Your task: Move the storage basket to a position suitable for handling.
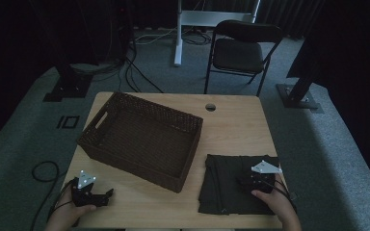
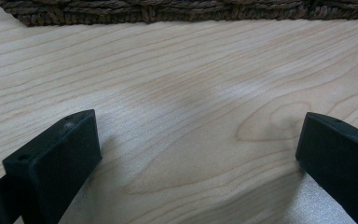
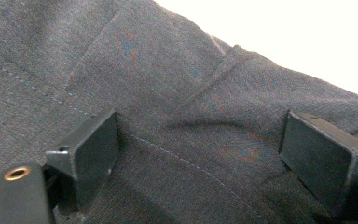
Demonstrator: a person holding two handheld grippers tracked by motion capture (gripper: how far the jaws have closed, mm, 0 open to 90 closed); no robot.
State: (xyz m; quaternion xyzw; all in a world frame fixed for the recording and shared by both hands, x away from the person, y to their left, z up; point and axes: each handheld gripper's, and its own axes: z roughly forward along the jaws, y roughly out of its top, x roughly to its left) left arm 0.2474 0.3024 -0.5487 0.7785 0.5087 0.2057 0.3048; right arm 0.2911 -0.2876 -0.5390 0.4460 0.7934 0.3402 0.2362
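A dark folded cloth (image 1: 226, 185) is laid flat on the near right part of the wooden table (image 1: 236, 127). A seam with light stitches can be seen on the cloth (image 3: 168, 93) in the right gripper view. The right gripper (image 1: 250, 180) is held over the cloth by the person's right hand (image 1: 279, 207). Its jaws are spread wide, with the cloth under them, and nothing is pinched. Whether the jaw tips touch the cloth cannot be told.

Just left of the cloth, a brown woven basket (image 1: 125, 144) is set at a slant on the table. The cloth and the basket are near but apart.

At the near left corner, the left gripper (image 1: 107, 195) is held low over the bare wood by the left hand (image 1: 70, 214). Its jaws are also spread wide, and nothing is held between them. The basket's woven wall (image 2: 168, 11) is seen just ahead of it.

Behind the table, a black chair (image 1: 241, 50) is stood on the grey floor.
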